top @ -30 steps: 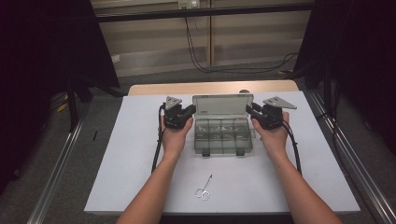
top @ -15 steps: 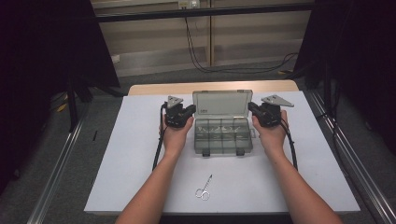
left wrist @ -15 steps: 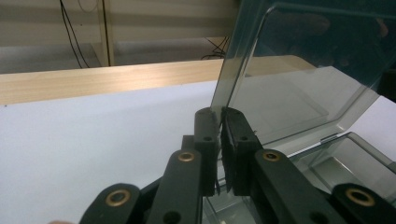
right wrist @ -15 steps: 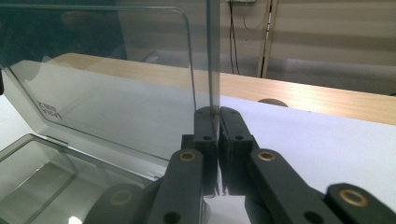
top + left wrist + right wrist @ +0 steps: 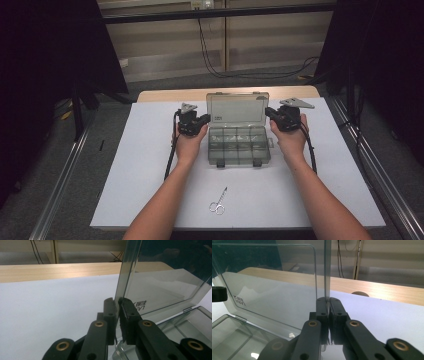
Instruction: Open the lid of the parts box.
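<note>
A clear, smoke-tinted compartment box [image 5: 239,145] is seen at the middle of the white table [image 5: 150,190], its lid [image 5: 238,108] raised upright. The lid's side edges are pinched by the left gripper [image 5: 118,305] and the right gripper [image 5: 328,302]. A small label, too blurred to be read, is borne by the lid.

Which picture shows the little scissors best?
The high view: the scissors lie whole on the white sheet, in front of the clear box. The left and right gripper views look at the box's lid instead, so they tell nothing about the scissors.
</note>
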